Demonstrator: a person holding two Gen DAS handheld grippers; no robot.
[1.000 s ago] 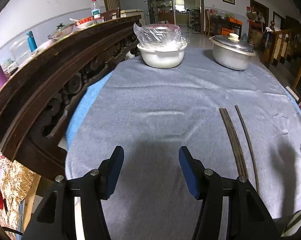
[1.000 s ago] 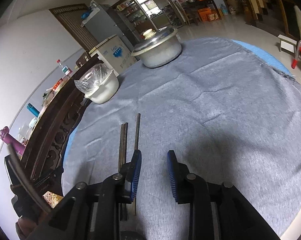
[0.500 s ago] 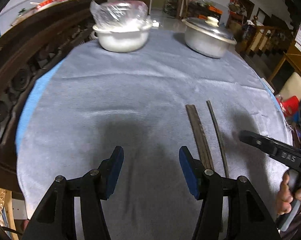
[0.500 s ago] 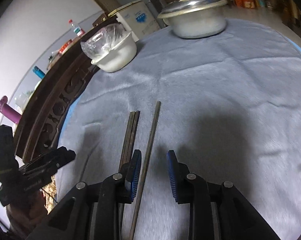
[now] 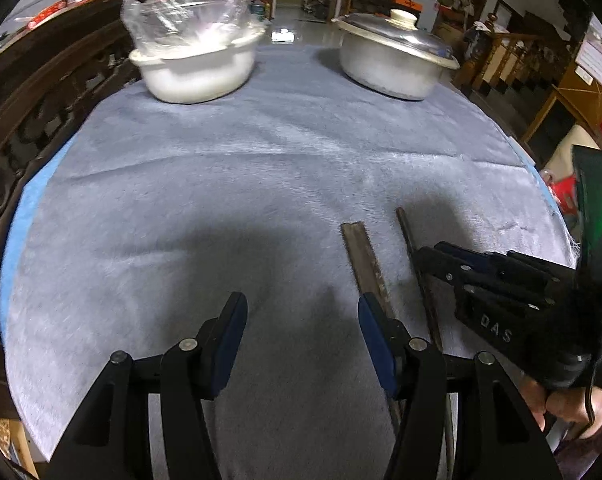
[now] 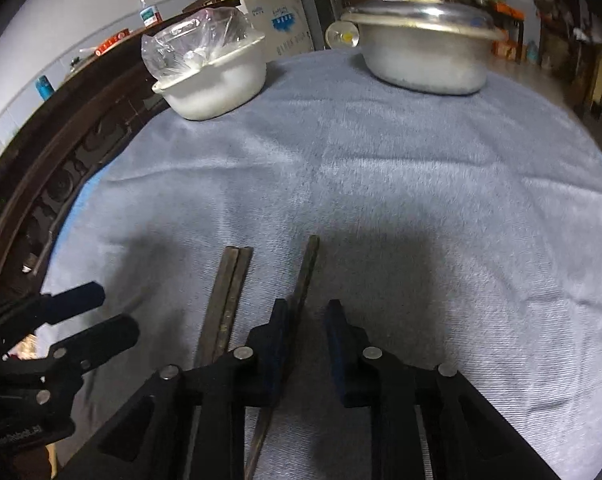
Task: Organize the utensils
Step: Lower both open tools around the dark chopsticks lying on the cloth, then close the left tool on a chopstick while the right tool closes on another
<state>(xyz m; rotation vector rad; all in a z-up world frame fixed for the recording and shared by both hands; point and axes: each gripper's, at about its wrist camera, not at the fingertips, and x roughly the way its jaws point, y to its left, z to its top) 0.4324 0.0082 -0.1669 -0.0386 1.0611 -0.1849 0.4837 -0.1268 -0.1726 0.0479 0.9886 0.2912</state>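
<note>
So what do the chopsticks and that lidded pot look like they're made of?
The chopsticks look like dark wood or bamboo, matt and worn: square-edged sticks with lighter scuffs along them. It could be lacquer; I cannot tell for sure. The lidded pot looks like aluminium: dull, whitish-grey walls and a shinier lid with a pale knob.

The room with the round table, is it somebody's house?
Probably yes, a home's dining room. The table wears a grey cloth with a lidded pot and a covered bowl on it, chopsticks lie there, and a fridge stands behind.
</note>
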